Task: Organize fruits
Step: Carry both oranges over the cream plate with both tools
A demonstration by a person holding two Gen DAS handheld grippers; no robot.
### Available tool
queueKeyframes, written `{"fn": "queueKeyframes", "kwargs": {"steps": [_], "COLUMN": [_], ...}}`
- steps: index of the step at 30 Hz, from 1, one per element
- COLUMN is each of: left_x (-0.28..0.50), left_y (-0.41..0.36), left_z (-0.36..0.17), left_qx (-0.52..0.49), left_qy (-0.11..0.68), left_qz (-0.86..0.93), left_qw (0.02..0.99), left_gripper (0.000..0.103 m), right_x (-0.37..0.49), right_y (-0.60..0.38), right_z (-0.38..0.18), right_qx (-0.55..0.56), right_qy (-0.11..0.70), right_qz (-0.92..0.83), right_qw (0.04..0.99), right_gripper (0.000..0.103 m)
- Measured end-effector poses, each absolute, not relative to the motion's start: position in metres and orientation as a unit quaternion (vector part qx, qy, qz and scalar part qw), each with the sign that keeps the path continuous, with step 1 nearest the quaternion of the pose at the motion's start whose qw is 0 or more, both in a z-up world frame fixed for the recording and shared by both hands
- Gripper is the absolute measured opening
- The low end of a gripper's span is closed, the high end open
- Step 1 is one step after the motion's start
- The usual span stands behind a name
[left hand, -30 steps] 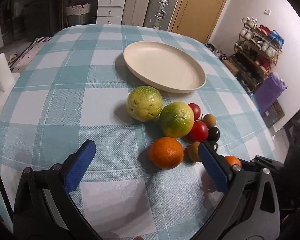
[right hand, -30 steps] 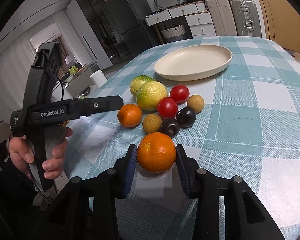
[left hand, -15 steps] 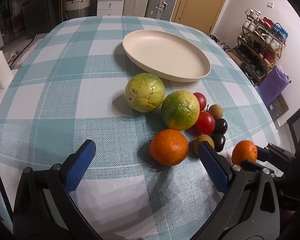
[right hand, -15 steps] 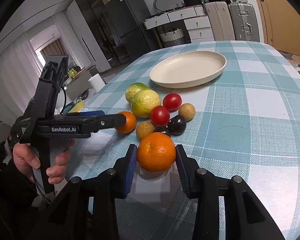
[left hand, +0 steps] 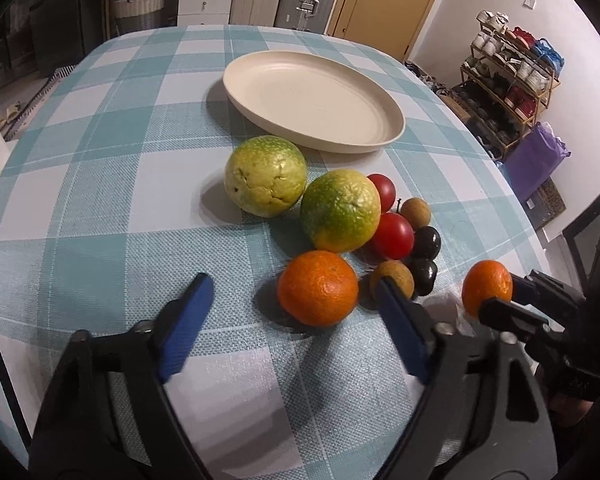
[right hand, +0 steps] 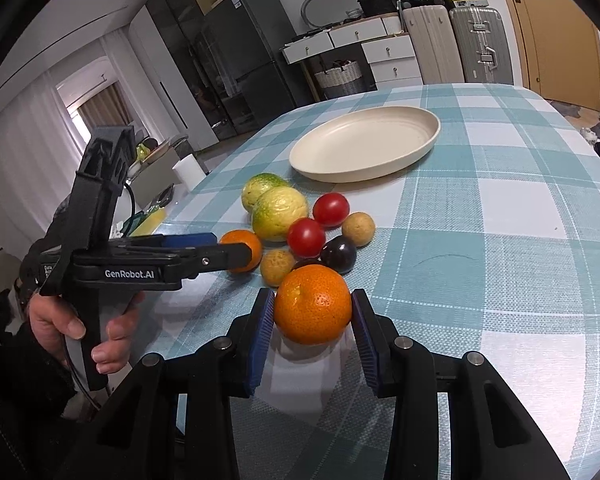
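Note:
A loose orange (left hand: 318, 288) lies on the checked tablecloth between the fingers of my left gripper (left hand: 292, 283). The jaws are closing and the blue pads stand clear of the orange on both sides. My right gripper (right hand: 312, 297) is shut on a second orange (right hand: 313, 304), low over the cloth near the table's front edge. That orange (left hand: 487, 288) also shows at the right of the left wrist view. A cream oval plate (left hand: 396, 128) sits empty farther back. From the right wrist view, my left gripper (right hand: 228, 249) reaches in around the loose orange (right hand: 247, 245).
Behind the loose orange sit two big green-yellow fruits (left hand: 265, 176) (left hand: 340, 210), two red tomatoes (left hand: 392, 230), two brown longans (left hand: 416, 212) and two dark plums (left hand: 427, 242). A person's hand (right hand: 80, 328) holds the left gripper's handle. The table edge drops off at the right.
My left gripper has tipped down towards the loose orange, which now lies between its fingers, and its jaws have narrowed. The right gripper keeps its hold on the other orange.

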State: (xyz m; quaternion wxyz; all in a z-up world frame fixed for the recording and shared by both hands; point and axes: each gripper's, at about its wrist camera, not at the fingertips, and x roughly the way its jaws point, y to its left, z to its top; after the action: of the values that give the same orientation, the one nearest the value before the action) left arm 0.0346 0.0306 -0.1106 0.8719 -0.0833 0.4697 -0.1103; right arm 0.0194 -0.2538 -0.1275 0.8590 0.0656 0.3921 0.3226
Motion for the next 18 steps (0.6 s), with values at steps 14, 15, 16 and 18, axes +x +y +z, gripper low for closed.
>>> {"fn": "queueKeyframes", "kwargs": {"steps": [14,15,16,18], "left_x": [0.033,0.032,0.031,0.03], "left_y": [0.025,0.026,0.027,0.03], "left_z": [-0.105,-0.104,-0.103,-0.1], "left_qx": [-0.091,-0.092,-0.092,-0.097], "left_qy": [0.468,0.467,0.466,0.468], "left_qz": [-0.142,-0.143,-0.142,-0.144], "left_qw": [0.867,0.868,0.868,0.866], "left_gripper": [0.038,0.038,0.038,0.038], "right_x": [0.02,0.021,0.021,0.023], "right_y": [-0.264,-0.263,-0.263,-0.263], "right_z": [-0.119,-0.118,-0.117,-0.115], "right_qx": [0.074,0.073,0.073,0.074], "right_qy": [0.381,0.379,0.378,0.375], "right_qz": [0.318,0.318,0.319,0.321], "right_qw": [0.865,0.866,0.866,0.866], "right_gripper": [0.04,0.04,0.04,0.04]}}
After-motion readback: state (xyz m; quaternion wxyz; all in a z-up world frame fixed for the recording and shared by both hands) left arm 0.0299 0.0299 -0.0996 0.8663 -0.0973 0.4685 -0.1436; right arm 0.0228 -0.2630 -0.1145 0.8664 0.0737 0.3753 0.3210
